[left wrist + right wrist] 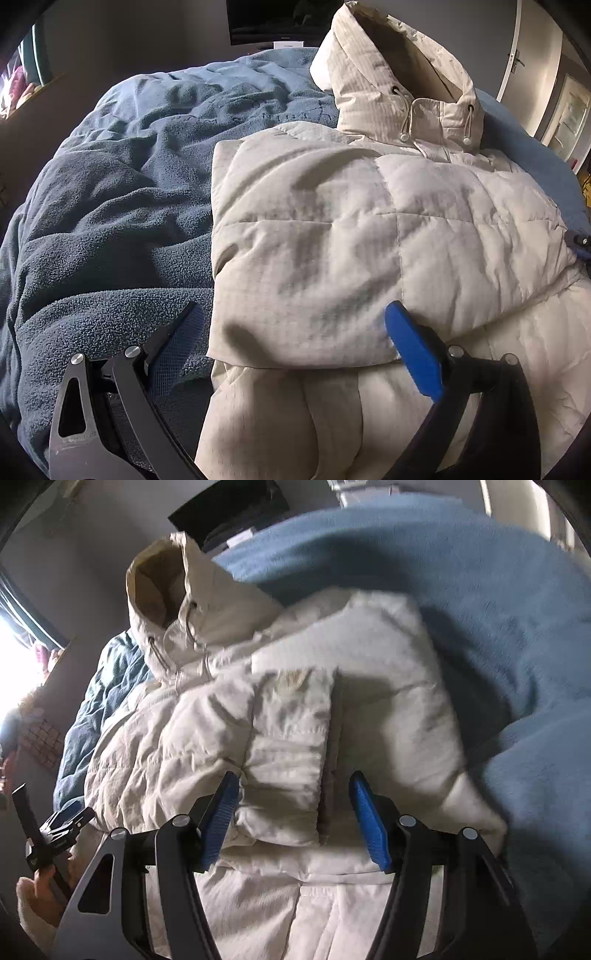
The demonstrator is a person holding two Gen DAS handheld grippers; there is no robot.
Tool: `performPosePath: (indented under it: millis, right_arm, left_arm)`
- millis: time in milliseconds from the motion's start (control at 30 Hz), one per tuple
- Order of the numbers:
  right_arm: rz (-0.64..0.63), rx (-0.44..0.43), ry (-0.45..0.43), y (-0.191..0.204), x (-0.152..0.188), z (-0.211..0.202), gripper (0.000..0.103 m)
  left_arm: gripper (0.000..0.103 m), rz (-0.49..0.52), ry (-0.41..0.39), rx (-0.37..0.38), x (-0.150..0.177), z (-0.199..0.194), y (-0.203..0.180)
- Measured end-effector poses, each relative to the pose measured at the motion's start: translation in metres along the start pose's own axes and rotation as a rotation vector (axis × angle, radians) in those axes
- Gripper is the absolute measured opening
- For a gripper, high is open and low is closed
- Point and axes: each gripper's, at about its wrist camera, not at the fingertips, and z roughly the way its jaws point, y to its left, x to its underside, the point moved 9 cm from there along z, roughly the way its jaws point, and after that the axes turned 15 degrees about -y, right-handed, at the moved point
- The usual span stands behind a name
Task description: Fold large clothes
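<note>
**Daylight from the left, blur on the right**

Both fisheye views bend strongly at dark, vignetted edges. The window [14,653] glares white at left. Soft shadows cross the jacket [369,229]. The right wrist view's blanket [480,590] is motion-blurred.

One cream jacket [388,229] with one hood [391,62] and two drawcords [405,122] lies on one blue blanket [110,192]. Two grippers [293,812] hover near; one hand [44,890] shows at left. One screen [273,22] stands far off.

jacket [369,229]: cream, puffy, sleeve folded across chest, hood up
bed [110,206]: blue fleece blanket
left gripper [291,328]: jaws wide, over jacket hem
</note>
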Motion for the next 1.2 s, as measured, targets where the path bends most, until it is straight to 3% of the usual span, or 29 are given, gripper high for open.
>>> performPosePath:
  millis: [67,200,333,467,733,800,933,1100,1133,1200]
  right_arm:
    - [0.022,-0.044,0.023,0.003,0.007,0.001,0.057]
    - [-0.009,-0.015,0.003,0.003,0.012,-0.007,0.018]
    - [-0.038,-0.051,-0.059,0.015,0.010,-0.042,0.012]
    - [-0.077,-0.018,-0.091,0.014,0.006,-0.063,0.012]
    - [-0.102,0.108,-0.005,-0.014,0.025,-0.022,0.012]
    - [-0.099,0.119,0.031,-0.018,0.033,-0.014,0.014]
    - [-0.131,0.135,0.009,-0.015,0.033,-0.020,0.018]
    - [-0.215,0.199,-0.119,-0.006,0.017,-0.047,0.037]
    - [-0.239,0.201,-0.144,-0.002,0.014,-0.051,0.042]
    - [-0.286,0.222,-0.185,0.005,0.006,-0.054,0.068]
  left_arm:
    - [0.095,-0.004,0.003,-0.003,0.001,0.000,0.000]
    - [0.095,-0.009,0.006,-0.008,0.002,0.001,0.001]
    - [0.095,-0.013,-0.007,-0.011,0.001,-0.003,0.002]
    - [0.095,-0.004,-0.005,-0.007,0.001,-0.003,-0.001]
    - [0.095,0.016,0.037,0.010,0.008,0.005,-0.007]
    - [0.095,0.014,0.046,0.008,0.009,0.006,-0.006]
    - [0.095,0.015,0.045,0.004,0.010,0.004,-0.005]
    - [0.095,0.040,0.022,0.004,0.007,-0.001,-0.009]
    - [0.095,0.049,0.014,0.005,0.006,-0.003,-0.011]
    - [0.095,0.075,-0.007,0.008,0.003,-0.006,-0.016]
